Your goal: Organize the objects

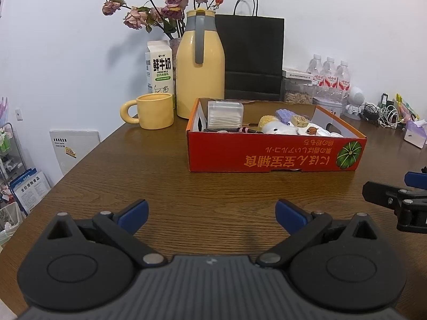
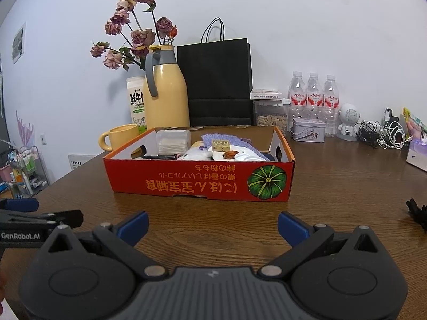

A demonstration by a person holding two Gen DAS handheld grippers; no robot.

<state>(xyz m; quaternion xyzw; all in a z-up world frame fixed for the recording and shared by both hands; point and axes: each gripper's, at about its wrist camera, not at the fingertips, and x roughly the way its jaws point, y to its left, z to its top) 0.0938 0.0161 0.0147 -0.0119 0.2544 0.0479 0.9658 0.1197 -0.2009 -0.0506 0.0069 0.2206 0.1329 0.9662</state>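
At far left, beyond the worktop's [image 1: 165,186] edge: a wire rack [image 1: 10,144] and a white board [image 1: 74,146] leaning on the wall. On the wooden worktop, left to right along the back: yellow mug [image 1: 153,110], milk carton [image 1: 159,66], dried roses [image 1: 160,2] behind a yellow thermos jug [image 1: 200,66], black paper bag [image 1: 250,56], clear jar of seeds [image 1: 297,93] with a flat box on top, three water bottles [image 1: 331,77], small white robot figure [image 1: 356,101], tangle of cables [image 1: 384,114].

In front of the jug and bag: red cardboard box [image 1: 275,154], open-topped, printed text upside down, green pumpkin picture at its right end. Inside, from left: clear case of cotton swabs [image 1: 225,114], dark pen-like items lying flat, white plush toy [image 1: 280,128], purple knitted cloth [image 1: 285,114], small tan block [image 1: 300,120] on top, a brown nut-like piece [image 1: 311,130] beside it.

Near edge, left gripper [image 1: 212,213]: jaws spread wide, blue pads apart, nothing between them, hovering over bare wood well short of the box. Right gripper [image 2: 212,225]: jaws likewise wide apart and empty, aimed at the box front; just beside the left one, each visible at the other's frame edge.
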